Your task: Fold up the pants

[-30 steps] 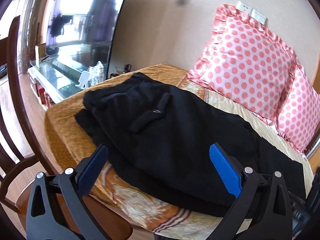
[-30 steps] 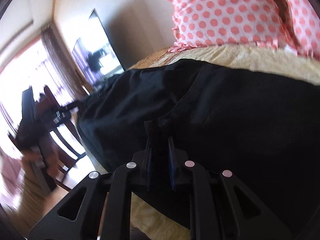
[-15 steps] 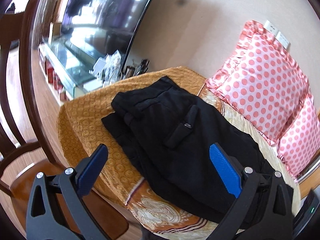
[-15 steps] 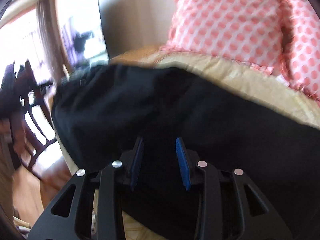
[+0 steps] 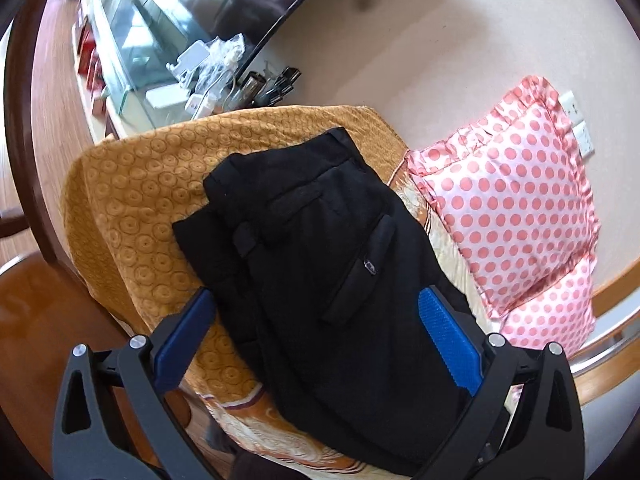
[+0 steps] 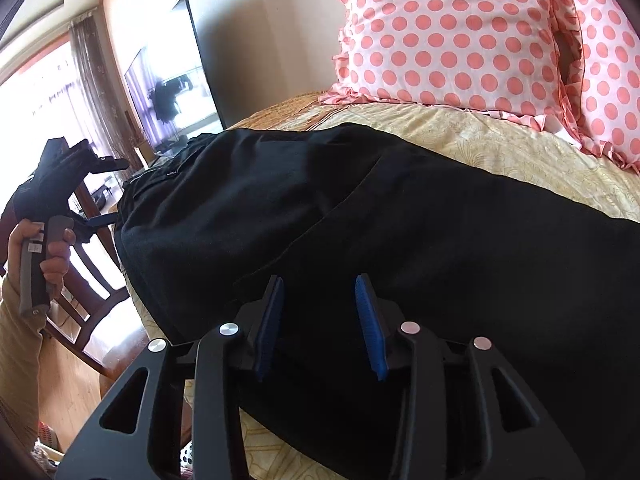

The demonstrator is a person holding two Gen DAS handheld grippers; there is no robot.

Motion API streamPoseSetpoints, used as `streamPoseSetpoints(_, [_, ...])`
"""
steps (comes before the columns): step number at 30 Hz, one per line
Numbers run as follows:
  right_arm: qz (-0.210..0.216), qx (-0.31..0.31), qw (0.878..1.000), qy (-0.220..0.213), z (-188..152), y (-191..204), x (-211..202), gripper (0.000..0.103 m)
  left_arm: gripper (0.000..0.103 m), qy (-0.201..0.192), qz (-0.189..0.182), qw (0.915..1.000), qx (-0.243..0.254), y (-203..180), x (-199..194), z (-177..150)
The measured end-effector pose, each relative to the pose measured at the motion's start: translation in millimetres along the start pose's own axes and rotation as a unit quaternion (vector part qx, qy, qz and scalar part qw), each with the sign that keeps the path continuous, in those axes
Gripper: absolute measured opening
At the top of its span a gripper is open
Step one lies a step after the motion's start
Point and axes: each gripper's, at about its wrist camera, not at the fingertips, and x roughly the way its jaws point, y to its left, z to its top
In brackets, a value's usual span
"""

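The black pants (image 5: 320, 264) lie folded lengthwise on the bed, waistband toward the far gold end, back pocket flaps up. They fill the right wrist view (image 6: 380, 220) too. My left gripper (image 5: 316, 320) is open wide and empty, held above the pants' near part. It also shows at the left of the right wrist view (image 6: 94, 192), held in a hand beside the bed. My right gripper (image 6: 318, 308) is open and empty, its blue pads just above the dark cloth near the bed's front edge.
Two pink polka-dot pillows (image 5: 516, 208) lean on the wall behind the bed (image 5: 132, 200). A television (image 6: 176, 84) and a glass stand with clutter (image 5: 192, 64) are beyond the bed's end. A dark wooden chair (image 6: 88, 280) stands beside the bed.
My right gripper has opened and let go of the pants fabric. My left gripper has lifted and pulled back from the pants, staying open.
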Motion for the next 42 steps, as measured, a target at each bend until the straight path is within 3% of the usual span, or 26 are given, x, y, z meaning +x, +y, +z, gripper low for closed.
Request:
streamPoseSetpoints(5, [0.003, 0.0, 1.0, -0.002, 0, -1, -1, 0.04, 0.101, 0.027, -0.048, 0.9975, -0.045, 2, 5, -4])
streamPoseSetpoints(7, [0.005, 0.0, 1.0, -0.004, 0, -1, -1, 0.041, 0.1, 0.023, -0.045, 0.9978, -0.043, 1, 8, -1])
streamPoseSetpoints(10, [0.008, 0.001, 1.0, -0.007, -1, -1, -1, 0.041, 0.091, 0.018, -0.029, 0.998, -0.053, 1, 13, 7])
streamPoseSetpoints(13, [0.011, 0.004, 1.0, -0.011, -1, -2, -1, 0.041, 0.075, 0.008, -0.003, 0.9985, -0.054, 0, 17, 11])
streamPoseSetpoints(15, [0.014, 0.008, 1.0, -0.014, -2, -3, -2, 0.043, 0.059, 0.002, 0.023, 0.9988, -0.044, -3, 17, 8])
streamPoseSetpoints(16, [0.016, 0.009, 1.0, -0.015, -2, -3, -2, 0.046, 0.054, -0.002, 0.042, 0.9986, -0.034, -5, 17, 5])
streamPoseSetpoints(18, [0.018, 0.009, 1.0, -0.021, -3, -3, -6, 0.052, 0.034, -0.01, 0.071, 0.9973, -0.018, -7, 17, 2])
streamPoseSetpoints(21, [0.019, 0.01, 0.999, -0.032, -6, -5, -14, 0.053, 0.018, -0.026, 0.086, 0.996, 0.005, -10, 14, -2])
streamPoseSetpoints(23, [0.019, 0.022, 0.999, -0.044, -9, -13, -27, 0.055, 0.014, -0.046, 0.096, 0.9936, 0.038, -23, 7, -5])
streamPoseSetpoints(27, [0.006, 0.048, 0.996, -0.07, -17, -34, -57, 0.06, 0.012, -0.092, 0.096, 0.98, 0.148, -81, -10, -16])
streamPoseSetpoints(30, [-0.019, 0.066, 0.993, -0.097, -25, -54, -91, 0.06, 0.011, -0.103, 0.063, 0.9676, 0.222, -137, -19, -28])
streamPoseSetpoints(33, [-0.047, 0.083, 0.989, -0.116, -35, -72, -118, 0.06, 0.011, -0.101, 0.015, 0.9494, 0.297, -201, -25, -52])
streamPoseSetpoints(36, [-0.081, 0.115, 0.981, -0.137, -48, -95, -146, 0.06, 0.01, -0.084, -0.039, 0.9247, 0.369, -265, -24, -89])
streamPoseSetpoints(39, [-0.118, 0.155, 0.968, -0.158, -67, -121, -174, 0.06, 0.01, -0.06, -0.098, 0.8952, 0.43, -323, -21, -135])
streamPoseSetpoints(41, [-0.136, 0.173, 0.961, -0.165, -77, -133, -186, 0.06, 0.01, -0.042, -0.141, 0.8695, 0.471, -359, -16, -178])
streamPoseSetpoints(42, [-0.147, 0.187, 0.957, -0.169, -85, -139, -193, 0.06, 0.01, -0.037, -0.152, 0.8631, 0.48, -367, -13, -192])
